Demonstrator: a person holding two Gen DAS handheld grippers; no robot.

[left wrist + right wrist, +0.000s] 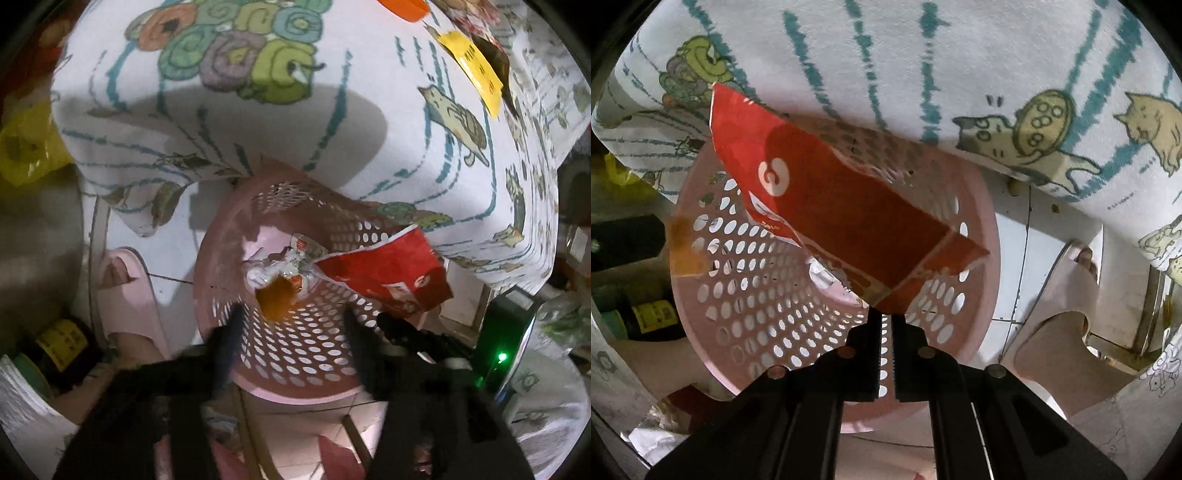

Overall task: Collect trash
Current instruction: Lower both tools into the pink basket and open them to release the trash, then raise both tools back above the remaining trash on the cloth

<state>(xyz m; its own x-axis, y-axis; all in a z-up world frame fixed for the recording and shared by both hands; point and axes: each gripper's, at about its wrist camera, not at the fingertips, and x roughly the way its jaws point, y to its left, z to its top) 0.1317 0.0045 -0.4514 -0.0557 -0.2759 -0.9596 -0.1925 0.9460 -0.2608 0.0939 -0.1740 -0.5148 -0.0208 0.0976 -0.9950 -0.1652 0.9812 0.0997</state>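
Hanging over the pink basket (746,295), the red wrapper (827,199) is clamped at its lower corner by the right tool (886,319), long axis slanting up-left across the rim (torn, creased, white logo). The left tool (291,317), fingers apart and holding nothing, hovers just beside.

Perforated pink plastic basket (746,280) with smooth sheen, flat red cardboard carton (827,199) printed matt, white printed woven cloth (362,110) slightly fuzzy, crumpled glossy foil wrapper (280,266)
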